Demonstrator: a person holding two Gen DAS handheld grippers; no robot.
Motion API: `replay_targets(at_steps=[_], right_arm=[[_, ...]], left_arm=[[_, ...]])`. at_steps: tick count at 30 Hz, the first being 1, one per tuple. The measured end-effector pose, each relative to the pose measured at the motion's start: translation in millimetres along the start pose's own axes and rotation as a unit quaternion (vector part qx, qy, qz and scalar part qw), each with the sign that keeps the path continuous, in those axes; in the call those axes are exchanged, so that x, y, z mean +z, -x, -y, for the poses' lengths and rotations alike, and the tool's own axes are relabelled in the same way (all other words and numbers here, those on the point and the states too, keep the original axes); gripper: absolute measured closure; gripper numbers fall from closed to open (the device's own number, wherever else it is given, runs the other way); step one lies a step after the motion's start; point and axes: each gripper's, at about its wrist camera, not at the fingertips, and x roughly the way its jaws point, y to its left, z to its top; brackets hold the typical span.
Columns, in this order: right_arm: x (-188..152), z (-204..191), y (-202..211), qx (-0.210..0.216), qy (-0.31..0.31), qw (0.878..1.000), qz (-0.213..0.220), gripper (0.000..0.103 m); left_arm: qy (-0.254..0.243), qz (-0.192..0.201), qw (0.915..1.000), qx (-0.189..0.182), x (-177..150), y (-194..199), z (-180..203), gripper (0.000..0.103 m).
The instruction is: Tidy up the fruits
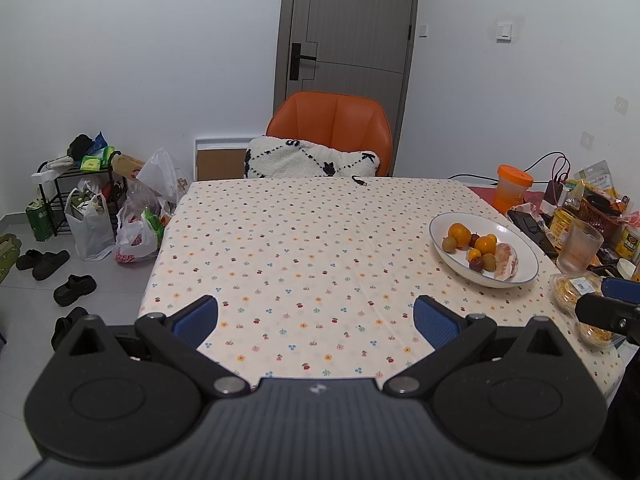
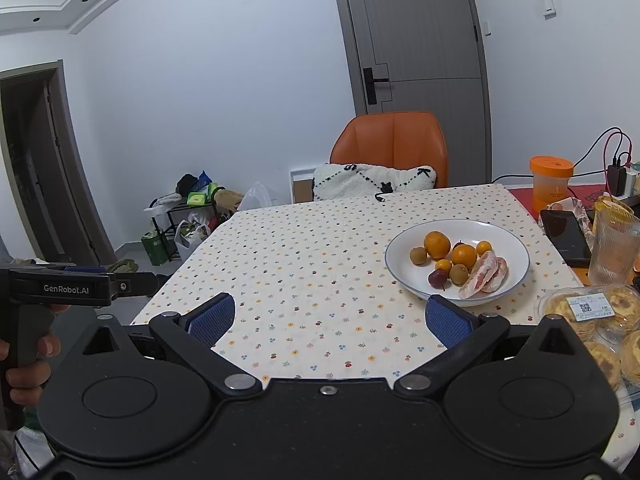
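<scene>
A white plate point(image 2: 516, 248) with a blue rim sits on the right half of the flower-print tablecloth point(image 2: 312, 264). It holds several oranges point(image 2: 437, 244), small brown and dark red fruits, and peeled pomelo pieces point(image 2: 486, 274). In the left wrist view the same plate point(image 1: 444, 222) lies ahead to the right. My left gripper point(image 1: 316, 318) is open over the near cloth, with nothing between its blue pads. My right gripper point(image 2: 331, 318) is also open and holds nothing, its right pad just short of the plate's near rim. A hand point(image 2: 24, 364) holds the left gripper's handle.
An orange chair point(image 1: 340, 128) with a white cushion stands at the far side. Along the right edge are an orange cup point(image 2: 551, 180), a ribbed glass point(image 2: 614, 248), a phone point(image 2: 566, 236), a clear box of egg tarts point(image 2: 600, 320) and snack clutter. Bags and shoes lie on the floor at left.
</scene>
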Motion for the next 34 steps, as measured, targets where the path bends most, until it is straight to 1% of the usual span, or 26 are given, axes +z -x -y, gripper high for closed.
replay_targets(at_steps=[34], right_arm=[[-2.0, 1.9, -0.8, -0.003, -0.001, 1.000, -0.002, 0.000]], left_arm=[[-0.005, -0.002, 0.9999, -0.009, -3.0, -2.0, 4.9, 0.000]])
